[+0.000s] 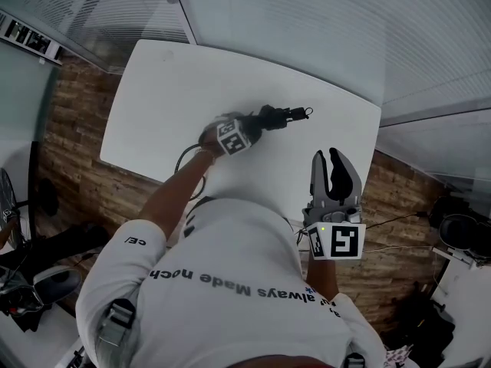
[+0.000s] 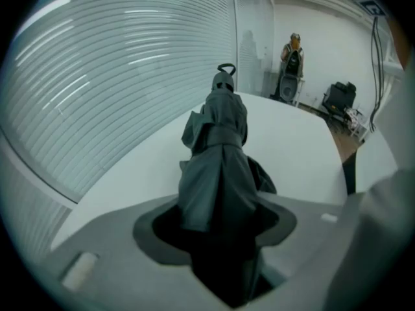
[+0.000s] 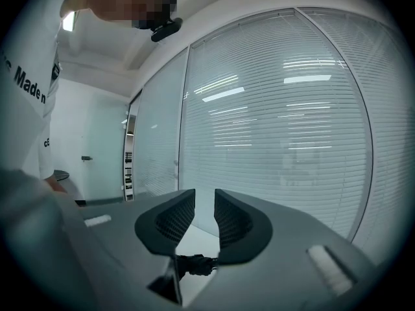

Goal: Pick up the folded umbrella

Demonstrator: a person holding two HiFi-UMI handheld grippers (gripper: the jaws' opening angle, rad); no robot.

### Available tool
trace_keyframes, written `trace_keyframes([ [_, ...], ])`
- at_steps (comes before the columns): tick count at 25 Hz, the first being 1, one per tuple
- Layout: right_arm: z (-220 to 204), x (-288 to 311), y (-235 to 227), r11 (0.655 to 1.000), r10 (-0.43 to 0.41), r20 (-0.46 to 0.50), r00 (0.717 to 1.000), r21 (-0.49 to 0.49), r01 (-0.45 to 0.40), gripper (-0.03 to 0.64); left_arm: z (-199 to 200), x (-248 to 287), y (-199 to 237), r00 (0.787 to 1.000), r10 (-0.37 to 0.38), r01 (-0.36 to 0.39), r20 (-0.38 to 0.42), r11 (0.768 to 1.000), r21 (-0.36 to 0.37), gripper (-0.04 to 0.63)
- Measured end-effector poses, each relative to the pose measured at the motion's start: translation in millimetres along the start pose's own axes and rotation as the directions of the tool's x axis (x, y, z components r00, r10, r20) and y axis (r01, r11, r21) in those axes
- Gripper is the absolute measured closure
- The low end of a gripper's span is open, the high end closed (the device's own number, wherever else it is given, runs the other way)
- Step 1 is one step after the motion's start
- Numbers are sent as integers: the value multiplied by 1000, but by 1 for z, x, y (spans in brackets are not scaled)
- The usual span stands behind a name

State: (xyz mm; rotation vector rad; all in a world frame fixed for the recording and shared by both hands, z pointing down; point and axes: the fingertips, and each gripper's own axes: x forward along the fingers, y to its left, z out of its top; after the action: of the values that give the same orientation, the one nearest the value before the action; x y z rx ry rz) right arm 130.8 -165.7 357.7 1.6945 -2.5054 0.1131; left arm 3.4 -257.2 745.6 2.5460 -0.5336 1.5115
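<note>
Head view — umbrella (image 1: 278,117), white table (image 1: 169,106), blinds (image 1: 307,29)

dim cool light, dark fisheye edges

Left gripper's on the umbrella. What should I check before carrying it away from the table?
1. Left gripper shut on the folded umbrella: ok.
2. Strap holds the canopy wrapped: ok.
3. Umbrella clear of the white table: cannot tell.
4. Right gripper open, empty, apart from the umbrella: ok.
</note>
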Motion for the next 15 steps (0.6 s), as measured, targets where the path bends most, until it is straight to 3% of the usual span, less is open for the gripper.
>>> trace_keyframes([
  [4, 3, 1, 1, 1000, 4, 4, 1000, -5, -4, 523, 23, -27, 14, 989, 49, -31, 139, 991, -129, 357],
  [8, 4, 2, 2, 1000, 9, 6, 1000, -10, -9, 523, 50, -65, 23, 956, 108, -44, 274, 972, -231, 357],
  [15, 8, 3, 3, 1000, 15, 8, 1000, -15, -15, 523, 88, -132, 26, 883, 185, -55, 432, 954, -294, 357],
])
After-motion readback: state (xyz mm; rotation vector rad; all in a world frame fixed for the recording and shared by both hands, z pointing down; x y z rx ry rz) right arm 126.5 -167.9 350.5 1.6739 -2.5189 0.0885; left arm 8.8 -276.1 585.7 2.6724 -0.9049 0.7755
